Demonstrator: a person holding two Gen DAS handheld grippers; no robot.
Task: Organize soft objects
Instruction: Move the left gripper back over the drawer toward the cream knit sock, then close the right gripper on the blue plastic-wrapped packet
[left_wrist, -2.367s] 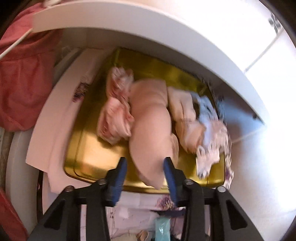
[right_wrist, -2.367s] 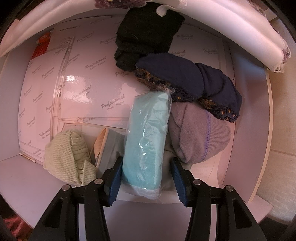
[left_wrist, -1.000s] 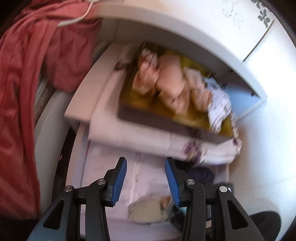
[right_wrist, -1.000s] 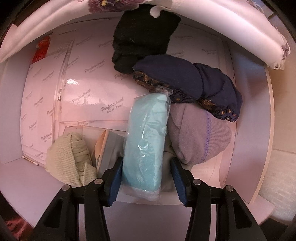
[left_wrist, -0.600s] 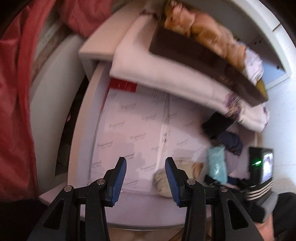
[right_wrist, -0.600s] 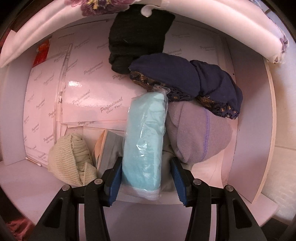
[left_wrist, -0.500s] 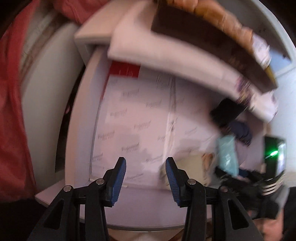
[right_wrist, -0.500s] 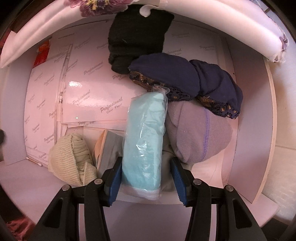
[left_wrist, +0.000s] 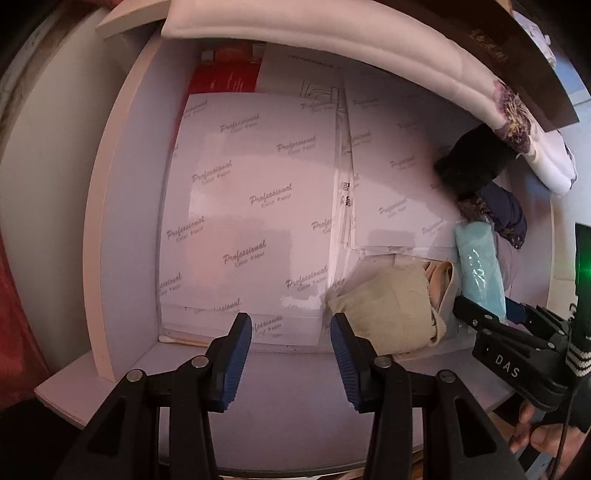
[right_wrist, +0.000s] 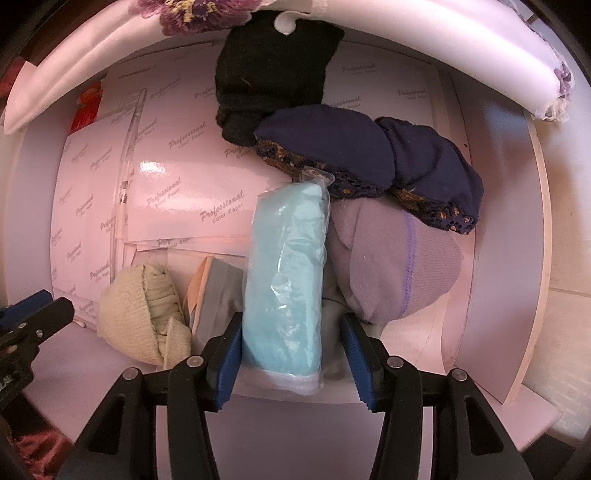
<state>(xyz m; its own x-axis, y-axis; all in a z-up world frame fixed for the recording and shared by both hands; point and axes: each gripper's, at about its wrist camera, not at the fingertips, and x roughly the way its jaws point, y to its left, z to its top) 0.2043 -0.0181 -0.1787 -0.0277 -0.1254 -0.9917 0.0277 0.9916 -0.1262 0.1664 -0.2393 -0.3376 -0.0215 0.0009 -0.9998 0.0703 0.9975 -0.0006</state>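
Note:
On a white shelf (right_wrist: 491, 295) lie a teal cloth roll in a plastic bag (right_wrist: 286, 273), a lilac beanie (right_wrist: 399, 266), two navy pieces (right_wrist: 332, 147), a black knit (right_wrist: 269, 62), a grey folded piece (right_wrist: 218, 295) and a cream knit hat (right_wrist: 136, 314). My right gripper (right_wrist: 293, 332) straddles the near end of the teal roll. Its left pad touches the bag and its right pad stands apart, so it is open. My left gripper (left_wrist: 291, 332) is open and empty over the shelf's front, just left of the cream hat (left_wrist: 384, 314).
Glossy packs of paper (left_wrist: 251, 203) cover the shelf floor. A white padded cloth with a purple flower (left_wrist: 332, 37) overhangs from the shelf above. A red garment (left_wrist: 14, 314) hangs at the far left. A hand (left_wrist: 546, 439) holds the right tool.
My left gripper has dropped from the upper shelf with the gold tray down to the lower shelf, still open and empty. The right gripper has stayed around the teal roll.

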